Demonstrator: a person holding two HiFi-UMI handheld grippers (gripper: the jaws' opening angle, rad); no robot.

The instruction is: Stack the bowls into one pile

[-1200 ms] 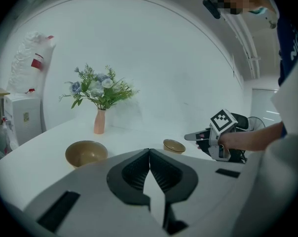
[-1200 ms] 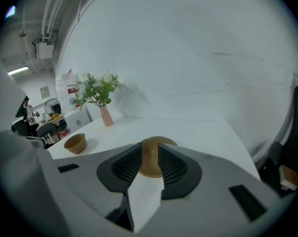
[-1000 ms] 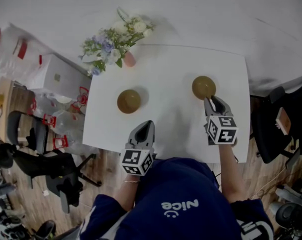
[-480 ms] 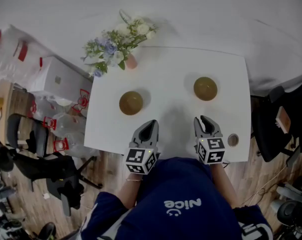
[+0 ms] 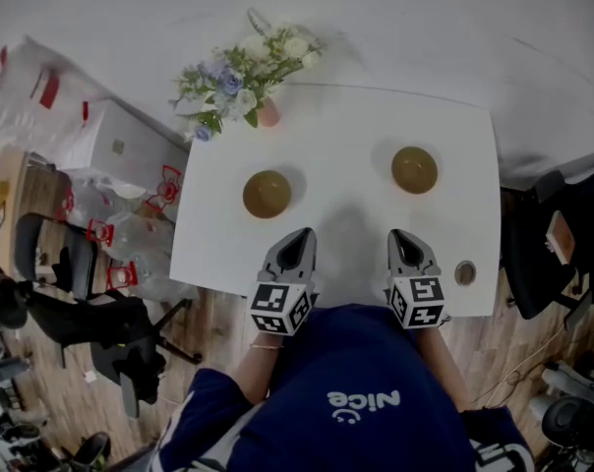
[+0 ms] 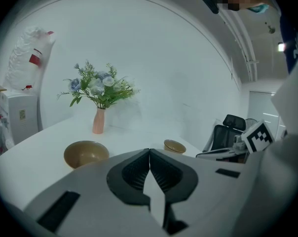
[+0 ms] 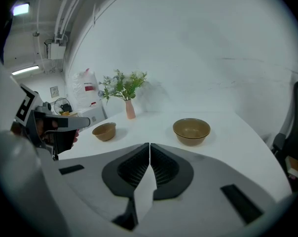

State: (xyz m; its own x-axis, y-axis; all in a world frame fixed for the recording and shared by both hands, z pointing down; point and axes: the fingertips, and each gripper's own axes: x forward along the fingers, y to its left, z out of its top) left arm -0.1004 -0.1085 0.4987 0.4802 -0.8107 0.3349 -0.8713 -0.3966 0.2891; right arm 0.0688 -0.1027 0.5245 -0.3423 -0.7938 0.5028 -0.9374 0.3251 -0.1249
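Two tan bowls stand apart on the white table: the left bowl and the right bowl. Both are upright and empty. My left gripper is shut with nothing in it, near the table's front edge, short of the left bowl. My right gripper hovers by the front edge, well short of the right bowl. Its jaws have just been closing and now meet with nothing between them.
A pink vase of flowers stands at the table's far left corner. A small round fitting sits near the front right corner. Office chairs and boxes crowd the floor on the left; another chair is on the right.
My right gripper has drawn back from the right bowl to the table's front edge and its jaws have closed. The left gripper and both bowls have stayed where they were.
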